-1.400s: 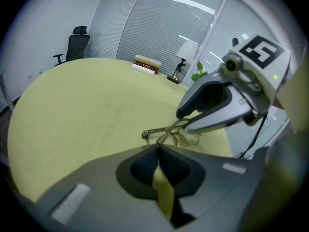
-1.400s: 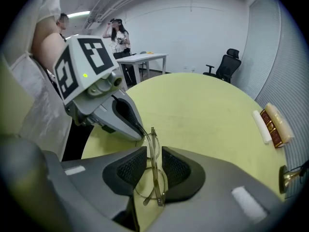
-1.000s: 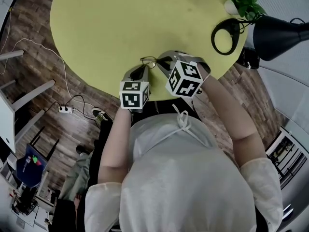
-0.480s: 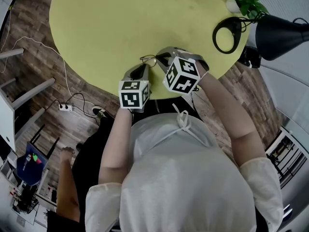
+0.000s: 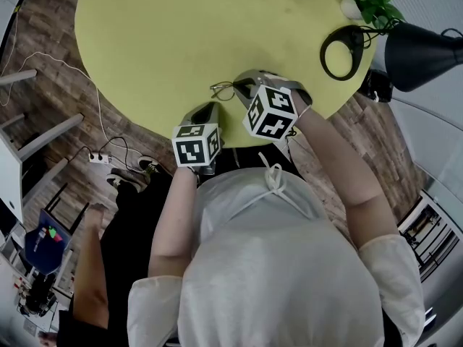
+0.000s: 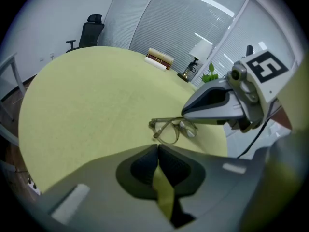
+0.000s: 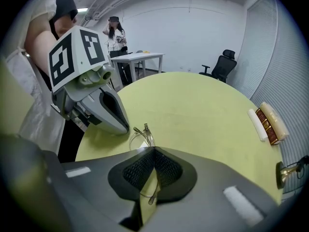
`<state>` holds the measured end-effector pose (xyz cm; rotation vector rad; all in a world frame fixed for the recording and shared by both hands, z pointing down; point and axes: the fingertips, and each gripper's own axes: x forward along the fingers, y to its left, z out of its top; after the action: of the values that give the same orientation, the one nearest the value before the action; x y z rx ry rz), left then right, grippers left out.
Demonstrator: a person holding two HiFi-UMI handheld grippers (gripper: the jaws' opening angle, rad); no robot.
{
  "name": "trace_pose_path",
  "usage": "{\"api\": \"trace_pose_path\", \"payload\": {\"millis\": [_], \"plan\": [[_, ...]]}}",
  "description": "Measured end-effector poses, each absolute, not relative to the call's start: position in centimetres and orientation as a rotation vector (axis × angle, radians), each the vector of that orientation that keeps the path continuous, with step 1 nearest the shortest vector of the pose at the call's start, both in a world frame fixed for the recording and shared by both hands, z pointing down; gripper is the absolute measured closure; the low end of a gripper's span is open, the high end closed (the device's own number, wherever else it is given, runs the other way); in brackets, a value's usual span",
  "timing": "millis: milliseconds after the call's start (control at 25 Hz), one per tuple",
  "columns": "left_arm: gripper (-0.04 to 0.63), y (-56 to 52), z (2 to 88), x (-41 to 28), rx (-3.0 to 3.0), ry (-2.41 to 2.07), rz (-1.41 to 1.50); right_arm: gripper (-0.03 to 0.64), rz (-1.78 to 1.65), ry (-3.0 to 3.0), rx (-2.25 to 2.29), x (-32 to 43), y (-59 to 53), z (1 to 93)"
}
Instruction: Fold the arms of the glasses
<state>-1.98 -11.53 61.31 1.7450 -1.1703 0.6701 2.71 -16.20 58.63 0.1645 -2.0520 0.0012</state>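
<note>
Pinching one arm of the glasses [image 6: 171, 129], the right gripper [image 7: 154, 150] has its jaws closed on it, and the arm's tip shows below the pads. The glasses sit on the yellow table [image 5: 181, 35], close to its edge nearest the person. The left gripper [image 6: 158, 148] hangs over that same table edge, jaws pressed together with nothing between them.

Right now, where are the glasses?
The glasses sit near the close edge of the yellow table, centre of the head view, one arm pinched in the right tool, with the left tool just to their left.
</note>
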Motion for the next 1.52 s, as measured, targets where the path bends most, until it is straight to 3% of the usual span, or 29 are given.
{"api": "trace_pose_path", "payload": {"millis": [400, 720, 1160, 1520], "plan": [[0.586, -13.1, 58.6, -2.5, 1.819, -1.22, 0.592, 0.617, 0.065, -2.141, 0.255, 2.2, -16.8, 55.8], [0.588, -15.8, 48.8, -3.1, 2.049, -1.379, 0.486, 0.618, 0.371, -2.36, 0.712, 4.4, -17.9, 47.9], [0.588, -16.4, 32.2, -1.2, 2.519, -1.551, 0.335, 0.62, 0.115, -2.518, 1.23, 7.9, -17.5, 34.4], [0.588, -15.8, 29.3, 1.4, 2.627, -1.49, 0.309, 0.62, 0.067, -2.48, 1.36, 10.1, -16.5, 32.8]]}}
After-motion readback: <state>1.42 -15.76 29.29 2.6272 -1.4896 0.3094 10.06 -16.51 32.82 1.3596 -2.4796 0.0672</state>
